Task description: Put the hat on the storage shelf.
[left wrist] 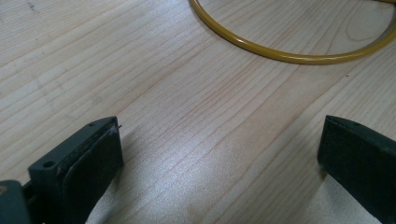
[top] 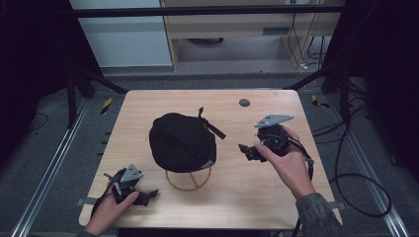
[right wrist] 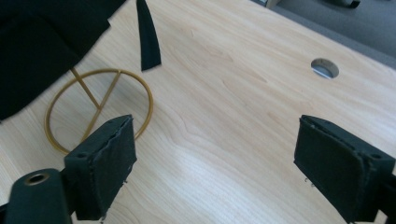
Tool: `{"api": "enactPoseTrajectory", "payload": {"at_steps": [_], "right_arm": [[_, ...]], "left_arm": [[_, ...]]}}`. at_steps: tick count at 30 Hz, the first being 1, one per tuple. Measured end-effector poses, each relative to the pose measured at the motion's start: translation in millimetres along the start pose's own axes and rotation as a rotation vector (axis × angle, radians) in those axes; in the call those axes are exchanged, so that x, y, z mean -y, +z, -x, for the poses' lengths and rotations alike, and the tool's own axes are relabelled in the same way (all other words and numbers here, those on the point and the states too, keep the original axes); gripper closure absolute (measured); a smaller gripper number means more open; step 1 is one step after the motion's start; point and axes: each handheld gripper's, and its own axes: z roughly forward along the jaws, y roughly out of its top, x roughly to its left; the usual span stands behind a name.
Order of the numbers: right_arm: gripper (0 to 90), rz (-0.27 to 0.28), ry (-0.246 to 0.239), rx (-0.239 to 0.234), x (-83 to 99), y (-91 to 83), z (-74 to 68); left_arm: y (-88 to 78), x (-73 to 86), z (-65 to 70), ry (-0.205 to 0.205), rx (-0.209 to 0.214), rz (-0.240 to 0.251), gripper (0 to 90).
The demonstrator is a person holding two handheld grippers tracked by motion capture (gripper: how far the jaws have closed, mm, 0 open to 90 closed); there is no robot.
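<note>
Cap (top: 182, 142) sits at the middle of my table (top: 257, 197), black, perched on a gold wire stand (top: 188, 181) whose ring base rests flat on the wood. Its strap (top: 211, 124) sticks out toward the far right of the crown, ending loose above the table.

My left gripper (top: 148, 195) lies low at the near left corner, close to the front edge, jaws spread wide and holding nothing. In the left gripper view the two pads (left wrist: 93, 163) stand far apart over bare wood, and the arc of the ring (left wrist: 289, 55) curves across just ahead, apart from them. Between this gripper and the stand there is a strip of free board.

My right gripper (top: 247, 150) hangs to the right of the cap, near it but not touching, jaws released and empty. In the right gripper view its pads (right wrist: 109, 163) frame plain wood; the ring (right wrist: 140, 93) with its crossed spokes lies ahead at the left, the black cloth (right wrist: 42, 42) hangs over it, and the strap tip (right wrist: 148, 42) points down beside it.

Open board runs to the right of the cap as far as the right edge, and behind it to a round cable hole (top: 244, 102) near the far edge.

Tabletop is pale wood grain. Grey floor surrounds it, with metal rails at both sides, cables (top: 356, 187) coiled on the right, and a light cabinet (top: 237, 24) beyond
</note>
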Motion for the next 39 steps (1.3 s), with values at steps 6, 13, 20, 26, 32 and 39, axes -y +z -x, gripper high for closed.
{"api": "enactPoseTrajectory", "payload": {"at_steps": [6,13,20,26,32,39], "right_arm": [[13.1,-0.019,0.026,0.002,17.0,4.4,6.4],[13.1,-0.047,0.033,0.030,33.5,12.1,10.5],[13.0,-0.073,0.035,0.048,49.3,20.6,12.9],[13.1,-0.088,0.043,0.044,60.5,24.7,13.3],[13.1,-0.104,0.051,0.046,69.2,28.5,14.5],[13.1,-0.110,0.054,0.040,74.6,31.6,13.2]], "left_arm": [[0.0,0.0,0.1,0.000,-0.001,0.000,0.0],[-0.1,0.0,0.2,0.000,-0.001,0.000,0.0],[-0.1,0.1,0.2,0.000,-0.001,0.000,0.0],[-0.1,0.1,0.2,0.000,-0.001,0.000,0.0],[-0.1,0.0,0.2,0.000,-0.001,0.000,0.0],[-0.1,0.0,0.2,0.000,-0.001,0.000,0.0]]}}
